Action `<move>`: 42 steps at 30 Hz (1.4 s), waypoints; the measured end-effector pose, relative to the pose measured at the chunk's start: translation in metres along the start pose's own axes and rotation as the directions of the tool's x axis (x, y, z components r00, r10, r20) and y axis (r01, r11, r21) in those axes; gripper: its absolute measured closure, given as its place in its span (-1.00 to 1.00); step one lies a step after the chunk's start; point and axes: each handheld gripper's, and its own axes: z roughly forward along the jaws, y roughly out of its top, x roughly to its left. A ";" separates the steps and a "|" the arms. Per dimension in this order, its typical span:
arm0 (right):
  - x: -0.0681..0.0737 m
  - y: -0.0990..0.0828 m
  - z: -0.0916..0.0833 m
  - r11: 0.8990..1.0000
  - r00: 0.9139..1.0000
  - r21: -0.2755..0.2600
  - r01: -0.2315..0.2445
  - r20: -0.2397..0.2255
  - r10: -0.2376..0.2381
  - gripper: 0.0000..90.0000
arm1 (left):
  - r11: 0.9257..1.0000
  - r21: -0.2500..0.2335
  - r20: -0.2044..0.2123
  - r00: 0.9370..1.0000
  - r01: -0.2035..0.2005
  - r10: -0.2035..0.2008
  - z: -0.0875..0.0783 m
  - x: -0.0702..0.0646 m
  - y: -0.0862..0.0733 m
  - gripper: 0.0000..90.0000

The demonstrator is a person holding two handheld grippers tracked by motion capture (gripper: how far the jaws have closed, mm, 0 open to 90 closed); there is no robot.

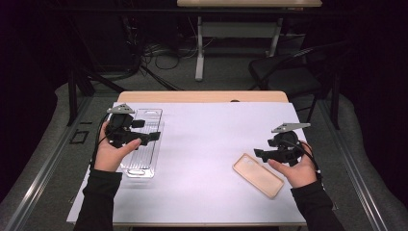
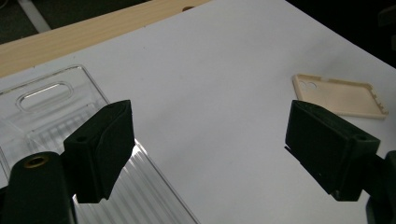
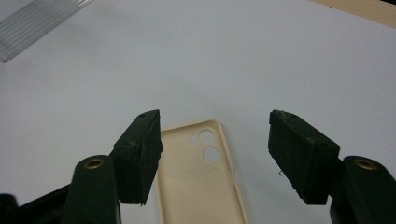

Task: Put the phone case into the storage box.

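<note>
A: Where's the beige, rectangular, soft plastic phone case (image 3: 196,179)?
B: On the white desk (image 1: 207,144), below the right tool (image 3: 212,149), whose jaws gape wide, empty.
A: The left tool (image 2: 208,144)?
B: Wide too, over the clear ribbed plastic tray (image 2: 51,109).

A white sheet (image 1: 207,144) covers most of the table (image 1: 202,96), whose bare wooden strip shows along the far edge. Beyond that edge, on the grey floor (image 1: 226,77), stand a black chair (image 1: 284,72), a second table's white legs (image 1: 199,48) and tangled cables (image 1: 154,53).
</note>
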 end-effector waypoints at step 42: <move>-0.009 0.012 0.040 0.939 0.986 0.302 0.166 -0.028 -0.165 0.02 | 0.991 0.116 0.090 0.994 -0.067 0.057 0.034 -0.028 -0.006 -0.79</move>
